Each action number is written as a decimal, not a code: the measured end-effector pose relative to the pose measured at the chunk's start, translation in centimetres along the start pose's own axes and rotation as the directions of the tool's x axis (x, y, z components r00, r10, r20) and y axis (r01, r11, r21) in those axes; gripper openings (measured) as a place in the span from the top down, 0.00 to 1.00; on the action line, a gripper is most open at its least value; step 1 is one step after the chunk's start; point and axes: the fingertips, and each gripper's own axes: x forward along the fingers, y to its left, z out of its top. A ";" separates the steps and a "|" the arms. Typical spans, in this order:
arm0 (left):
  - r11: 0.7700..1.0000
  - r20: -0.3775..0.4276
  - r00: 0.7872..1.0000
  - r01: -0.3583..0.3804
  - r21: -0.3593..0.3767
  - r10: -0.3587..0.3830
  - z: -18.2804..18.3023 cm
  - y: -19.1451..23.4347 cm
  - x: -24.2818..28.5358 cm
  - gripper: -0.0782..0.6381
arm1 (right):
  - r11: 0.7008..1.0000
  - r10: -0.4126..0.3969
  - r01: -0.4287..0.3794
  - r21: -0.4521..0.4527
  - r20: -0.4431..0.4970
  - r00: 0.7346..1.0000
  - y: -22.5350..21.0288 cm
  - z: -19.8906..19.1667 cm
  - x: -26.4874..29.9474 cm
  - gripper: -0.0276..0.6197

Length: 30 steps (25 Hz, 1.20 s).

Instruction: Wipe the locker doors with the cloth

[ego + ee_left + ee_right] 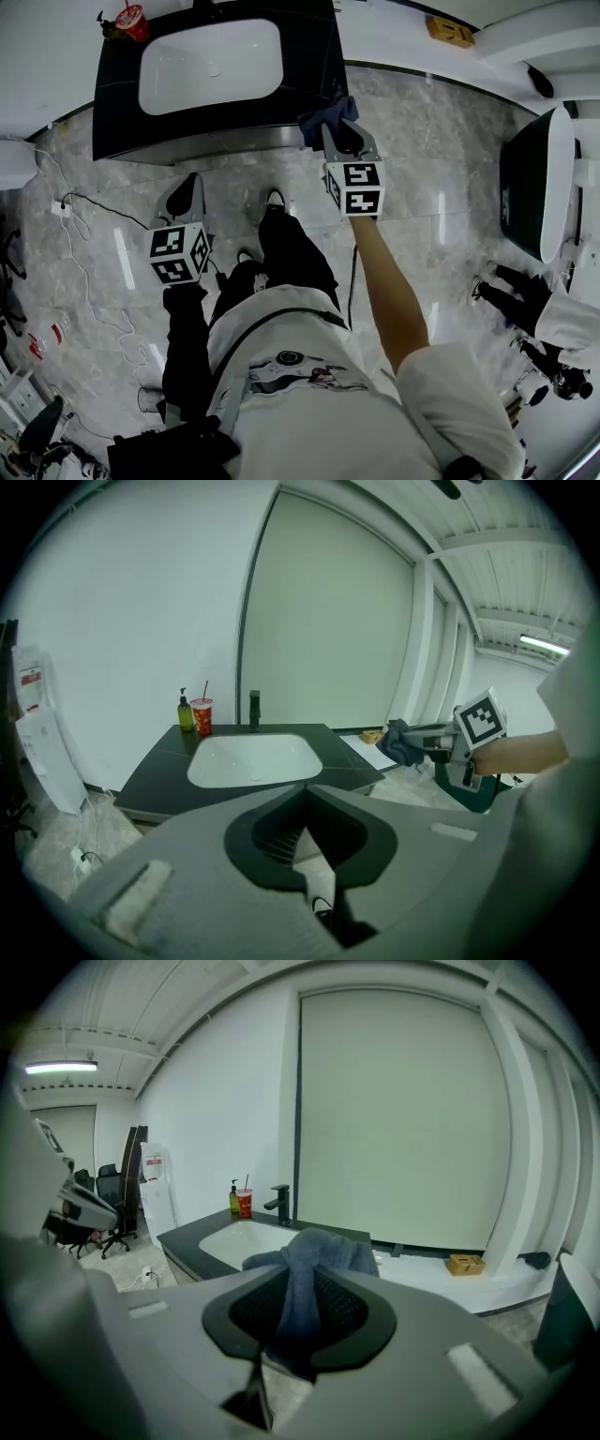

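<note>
Head view: the right gripper (pixel 345 141) reaches out ahead of the person with the cloth (pixel 326 116) bunched at its jaw tips, just at the near corner of a black counter (pixel 309 56) with a white basin (pixel 211 66). The left gripper (pixel 186 199) hangs lower and further back, its tips toward the floor. No locker door shows here. The cubes carry square markers only, no letters.

Left gripper view: the jaws are together at their tips with nothing between them. Beyond them lies the basin. At its far left stand a bottle (pixel 186 712) and a red cup (pixel 201 715), both with print too small to read. A sheet (pixel 31 682) far left of the jaws bears a red mark, also unreadable.

Right gripper view: the jaws are clamped on the cloth, which stands up between them as a dark blue fold and droops below. Past the jaws are the counter and a blank wall panel. A box (pixel 466 1264) lies off to the right, with no writing legible.

The step in hand looks like carrying the cloth, and wiping has not begun. The next move calls for turning to find the lockers, which no view shows, then laying the free part of the cloth flat against a door.
</note>
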 end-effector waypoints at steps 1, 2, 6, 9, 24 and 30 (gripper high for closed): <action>1.000 0.000 1.000 -0.004 0.002 0.004 -0.7 0.2 -0.9 0.89 | 1.000 -0.008 0.008 -0.008 0.004 1.000 0.5 -0.2 -1.0 0.83; 1.000 0.001 1.000 -0.008 0.003 0.008 -1.3 0.5 -1.8 0.89 | 1.000 -0.014 0.014 -0.017 0.008 1.000 1.2 -0.4 -1.9 0.83; 0.999 0.006 1.000 -0.007 0.032 0.007 -4.6 1.4 -5.8 0.89 | 0.999 -0.028 0.029 -0.035 0.015 0.999 4.4 -1.7 -5.3 0.82; 0.998 0.000 1.000 -0.021 0.060 0.021 -7.2 2.2 -7.6 0.89 | 0.999 -0.033 0.034 -0.037 0.029 0.999 6.4 -3.0 -7.0 0.82; 0.991 0.144 0.986 -0.093 0.092 0.079 -25.4 4.0 4.1 0.89 | 0.972 0.002 0.057 -0.229 0.253 0.967 6.9 -17.1 1.8 0.82; 0.988 0.207 0.974 -0.112 0.108 0.088 -33.6 5.2 12.0 0.89 | 0.962 -0.004 0.114 -0.247 0.405 0.914 7.2 -22.4 7.3 0.82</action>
